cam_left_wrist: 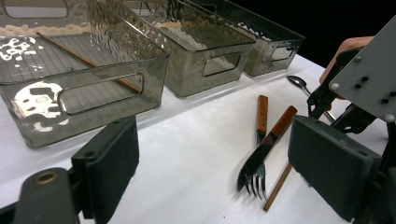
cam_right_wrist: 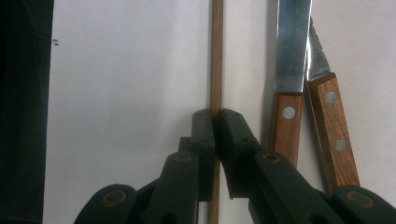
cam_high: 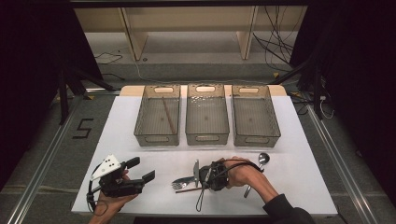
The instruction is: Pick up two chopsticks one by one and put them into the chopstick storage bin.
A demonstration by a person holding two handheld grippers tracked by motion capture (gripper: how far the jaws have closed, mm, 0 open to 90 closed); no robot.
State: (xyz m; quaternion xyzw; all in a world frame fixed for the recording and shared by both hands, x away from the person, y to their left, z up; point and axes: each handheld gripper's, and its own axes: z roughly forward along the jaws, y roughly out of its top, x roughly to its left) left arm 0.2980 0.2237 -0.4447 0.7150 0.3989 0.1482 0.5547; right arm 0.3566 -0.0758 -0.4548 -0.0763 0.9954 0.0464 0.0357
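Observation:
My right gripper (cam_high: 201, 179) lies low on the white table (cam_high: 299, 182), its jaws shut on a thin wooden chopstick (cam_right_wrist: 216, 56) near one end (cam_high: 187, 190). Just beside the chopstick lie a wood-handled knife (cam_right_wrist: 292, 46) and a wood-handled fork (cam_right_wrist: 320, 58), the knife crossing over the fork (cam_left_wrist: 261, 116). A metal spoon (cam_high: 263, 158) rests behind the right hand. My left gripper (cam_high: 140, 170) is held at the table's front left, open with nothing between its pads, pointing towards the cutlery. A second chopstick (cam_high: 168, 115) lies in the left bin (cam_high: 157, 138).
Three clear grey bins stand in a row at the back of the table: left, middle (cam_high: 207, 138) and right (cam_high: 257, 140). The middle and right ones hold nothing I can see. Bare table lies between the bins and the hands.

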